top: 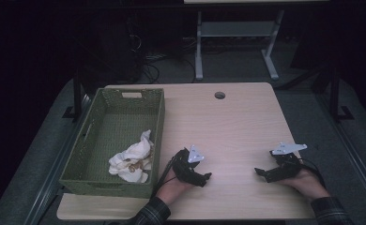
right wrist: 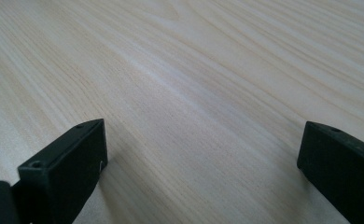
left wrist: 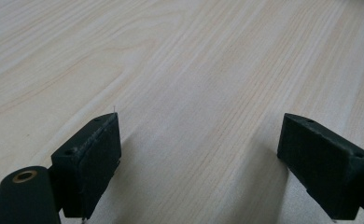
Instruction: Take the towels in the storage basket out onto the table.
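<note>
On the near half of the pale wood-grain counter (top: 237,117), the left gripper (top: 208,177) and the right gripper (top: 258,171) rest low over the surface, each held in one of the person's hands. The two grippers are well apart and point toward each other across a bare stretch of the surface. Each carries a grey three-cornered plate on top, and a dark cable trails back from each toward the person's checked sleeves at the near edge.

In the left gripper view, the left gripper (left wrist: 199,154) shows its two black jaws standing wide apart, with plain wood grain between them and nothing held. In the right gripper view, the right gripper (right wrist: 203,163) shows the same condition: both black jaws stand apart, with bare counter between them and nothing clamped.

The nearest thing to the grippers is a crumpled white cloth with tan markings (top: 132,161). It lies inside a green woven rectangular basket (top: 158,122) that stands on the left portion of the counter, its long side running from the near edge toward the far edge. The cloth sits in the near right part of the basket, against the right wall. The left gripper is just beside that wall, outside the basket, and touches neither the basket nor the cloth.

A round cable hole (top: 219,95) is set into the counter near its far edge. Beyond the counter, the dark floor holds the grey metal legs of another table (top: 199,47).
</note>
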`<state>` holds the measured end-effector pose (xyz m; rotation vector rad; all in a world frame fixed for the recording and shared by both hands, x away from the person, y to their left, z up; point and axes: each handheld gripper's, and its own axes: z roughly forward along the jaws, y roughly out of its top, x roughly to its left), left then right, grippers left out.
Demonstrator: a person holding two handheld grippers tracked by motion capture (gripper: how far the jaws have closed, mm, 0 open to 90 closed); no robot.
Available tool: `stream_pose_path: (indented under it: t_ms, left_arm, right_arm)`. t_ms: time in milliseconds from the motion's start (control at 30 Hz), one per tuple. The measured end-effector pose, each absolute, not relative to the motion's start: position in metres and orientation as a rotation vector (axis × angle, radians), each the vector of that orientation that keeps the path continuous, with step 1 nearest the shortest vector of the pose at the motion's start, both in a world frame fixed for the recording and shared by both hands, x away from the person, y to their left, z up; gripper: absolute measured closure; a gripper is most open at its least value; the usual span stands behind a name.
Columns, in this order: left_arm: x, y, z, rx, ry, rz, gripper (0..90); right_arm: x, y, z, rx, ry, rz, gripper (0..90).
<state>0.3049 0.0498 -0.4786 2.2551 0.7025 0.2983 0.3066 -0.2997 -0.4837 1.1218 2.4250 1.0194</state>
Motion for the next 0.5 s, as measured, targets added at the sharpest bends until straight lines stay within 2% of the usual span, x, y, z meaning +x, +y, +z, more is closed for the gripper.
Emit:
stream_pose_path:
  t_ms: [500]
  left_arm:
    - [0.3055, 0.0518, -0.4739, 2.298, 0.725, 0.280, 13.2]
  right_arm:
    - [0.3066, -0.2991, -0.4837, 1.125, 2.426, 1.018, 1.1]
